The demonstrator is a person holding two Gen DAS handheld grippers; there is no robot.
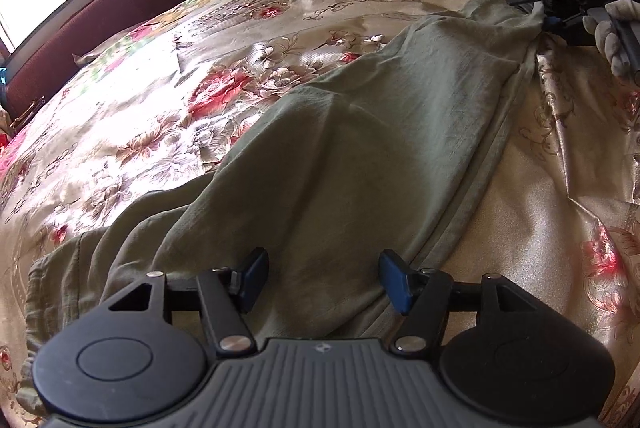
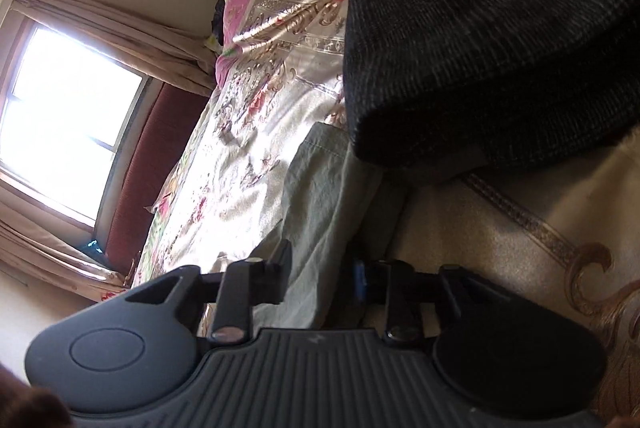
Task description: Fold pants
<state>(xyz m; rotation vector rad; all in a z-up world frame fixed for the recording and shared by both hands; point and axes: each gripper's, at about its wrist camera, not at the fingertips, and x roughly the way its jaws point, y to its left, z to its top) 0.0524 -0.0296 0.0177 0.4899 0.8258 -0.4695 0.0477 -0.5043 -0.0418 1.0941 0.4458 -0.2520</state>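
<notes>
Green pants (image 1: 360,131) are being stretched flat along the bed (image 1: 140,99) for folding; left gripper (image 1: 324,280) jaws are being held open over cloth, right gripper (image 2: 320,276) jaws parted astride the hem, not pinching

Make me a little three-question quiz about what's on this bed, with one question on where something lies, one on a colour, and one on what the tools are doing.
1. Where do the pants lie?
A. Spread on the flowered bedspread
B. Hung over the curtain
C. On the floor

2. What colour are the pants?
A. Bright red
B. Grey-green
C. White

3. How does the left gripper stand?
A. Shut on a pillow
B. Out of sight
C. Open, with the pants' cloth beneath the gap

Answers:
1. A: the cloth stretches across the bedspread, from the left gripper to the right gripper at its far end.
2. B: it looks a dull grey-green against the pink and gold flowers.
3. C: its blue pads stand wide apart and press on nothing.
</notes>
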